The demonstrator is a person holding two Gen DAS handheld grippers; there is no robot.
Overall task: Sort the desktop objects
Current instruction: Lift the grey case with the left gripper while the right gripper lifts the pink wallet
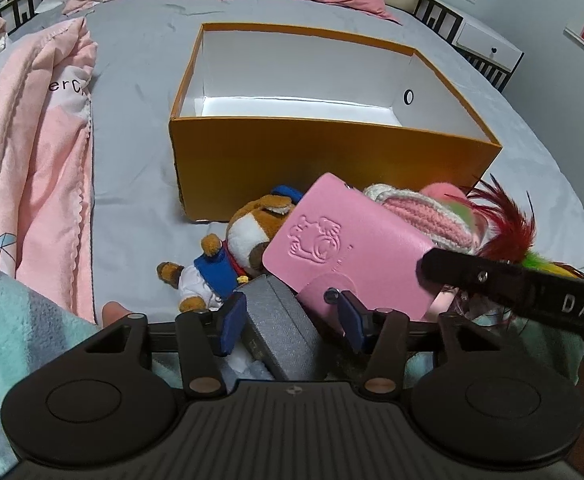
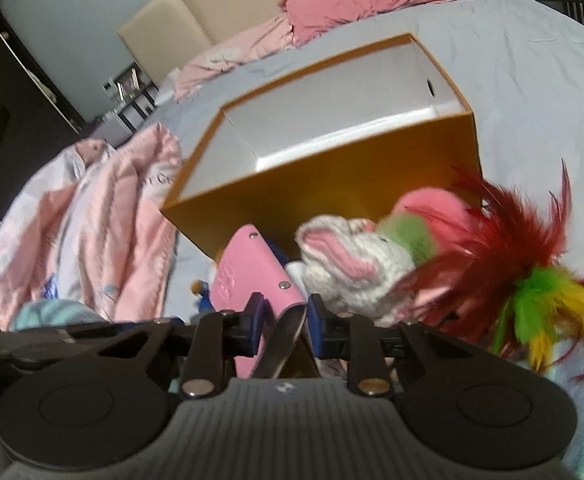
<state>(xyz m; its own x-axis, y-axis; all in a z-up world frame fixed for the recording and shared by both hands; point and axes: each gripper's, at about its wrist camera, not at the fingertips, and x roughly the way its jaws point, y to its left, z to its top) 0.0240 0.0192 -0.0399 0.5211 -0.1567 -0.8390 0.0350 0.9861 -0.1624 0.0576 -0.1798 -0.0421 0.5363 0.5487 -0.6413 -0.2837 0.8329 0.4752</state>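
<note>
The left wrist view alone shows a grey case [image 1: 280, 328] lying between the 2 blue pads of the left tongs [image 1: 290, 322], and a plush bear [image 1: 236, 248] in a blue vest just ahead of them on the grey bedsheet [image 1: 140, 128]. The right wrist view alone shows the edge of the pink leather pouch [image 2: 252, 280], its dark inner flap running down between the pads of the right tongs [image 2: 284, 320].

The orange box [image 1: 292, 168] stands open beyond both tongs, past the pile of things; what shows of its white inside holds nothing.

The left tongs stand partly open around the grey case; its left pad looks close to the case's side, while a gap shows at the right pad. The right tongs are narrow, gripping the pink pouch at its near edge. A knitted bunny [image 2: 352, 268] and a red and green feather toy [image 2: 524, 264] lie just right of the pouch.
</note>
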